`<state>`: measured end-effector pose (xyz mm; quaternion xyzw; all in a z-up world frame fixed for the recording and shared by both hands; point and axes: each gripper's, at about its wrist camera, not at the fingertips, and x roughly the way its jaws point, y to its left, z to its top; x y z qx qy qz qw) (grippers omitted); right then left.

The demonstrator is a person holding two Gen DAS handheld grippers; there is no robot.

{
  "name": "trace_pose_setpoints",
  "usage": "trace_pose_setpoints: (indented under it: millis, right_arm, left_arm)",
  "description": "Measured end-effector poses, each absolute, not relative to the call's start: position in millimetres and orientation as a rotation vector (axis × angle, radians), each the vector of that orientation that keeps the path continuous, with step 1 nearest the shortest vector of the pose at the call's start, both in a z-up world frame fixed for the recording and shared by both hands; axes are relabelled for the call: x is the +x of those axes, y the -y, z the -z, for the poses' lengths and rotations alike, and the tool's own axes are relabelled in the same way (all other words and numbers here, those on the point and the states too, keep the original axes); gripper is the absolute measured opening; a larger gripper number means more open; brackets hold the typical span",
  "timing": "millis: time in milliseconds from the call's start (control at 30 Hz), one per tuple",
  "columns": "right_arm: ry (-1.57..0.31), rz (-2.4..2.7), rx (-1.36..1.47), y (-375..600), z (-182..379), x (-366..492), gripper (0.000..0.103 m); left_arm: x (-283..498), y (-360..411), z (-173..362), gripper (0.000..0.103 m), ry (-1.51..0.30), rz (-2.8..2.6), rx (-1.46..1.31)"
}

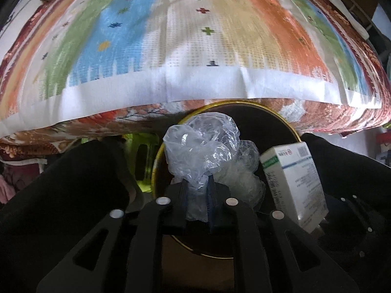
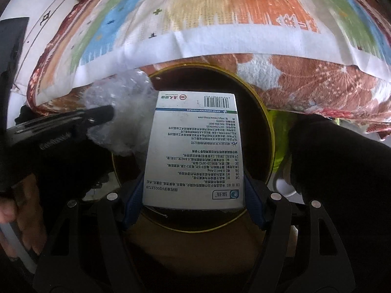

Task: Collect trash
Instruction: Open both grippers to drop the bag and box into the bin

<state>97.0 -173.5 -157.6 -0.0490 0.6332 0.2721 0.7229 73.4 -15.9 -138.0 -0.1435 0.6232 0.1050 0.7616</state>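
My left gripper (image 1: 198, 188) points down over a round dark bin with a gold rim (image 1: 156, 161). Its blue pads pinch a crumpled clear plastic bag (image 1: 202, 146), which bulges out beyond the fingertips above the bin's mouth. My right gripper (image 2: 193, 183) is shut on a white medicine box (image 2: 195, 146) with printed text and a barcode, held over the same bin (image 2: 268, 127). In the left wrist view the box (image 1: 293, 178) hangs just right of the plastic. In the right wrist view the plastic bag (image 2: 122, 102) and the left gripper's dark finger (image 2: 97, 117) are at the left.
A bed with a striped, multicoloured coverlet (image 1: 195, 48) and a brown floral blanket (image 2: 305, 80) overhangs the far side of the bin. Something bright green (image 1: 141, 151) stands beside the bin. A person's hand (image 2: 14, 210) shows at the lower left.
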Motion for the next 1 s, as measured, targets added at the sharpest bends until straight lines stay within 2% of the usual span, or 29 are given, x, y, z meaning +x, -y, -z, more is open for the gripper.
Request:
trace_pose_setpoints:
  millis: [33, 67, 100, 267, 533, 833, 1000]
  right_arm:
    - [-1.402, -0.602, -0.103, 173.1, 158.6, 97.6, 0.067]
    - [-1.413, -0.600, -0.096, 173.4, 160.7, 98.4, 0.070]
    - [-1.421, -0.595, -0.082, 174.0, 161.9, 99.5, 0.082]
    - [-1.390, -0.611, -0.092, 171.3, 154.7, 98.5, 0.083]
    - [-1.299, -0.643, -0.097, 180.6, 130.3, 97.0, 0.083]
    - [-1.079, -0.679, -0.170, 198.4, 76.9, 78.9, 0.084]
    - [-0.981, -0.698, -0.176, 211.7, 57.2, 63.2, 0.089]
  left_arm:
    - [74.0, 15.9, 137.8, 0.034, -1.350, -0.216, -0.329]
    - [74.4, 14.4, 136.8, 0.043, -1.342, -0.211, -0.352]
    - [74.4, 12.4, 134.7, 0.049, -1.329, -0.213, -0.364]
    - [72.3, 0.1, 120.5, 0.052, -1.265, -0.241, -0.417]
    - [58.7, -0.9, 92.4, 0.062, -1.162, -0.159, -0.457]
    - [24.8, 7.1, 61.2, 0.077, -1.029, -0.065, -0.408]
    - [-2.2, 20.4, 51.9, 0.083, -0.974, -0.060, -0.317]
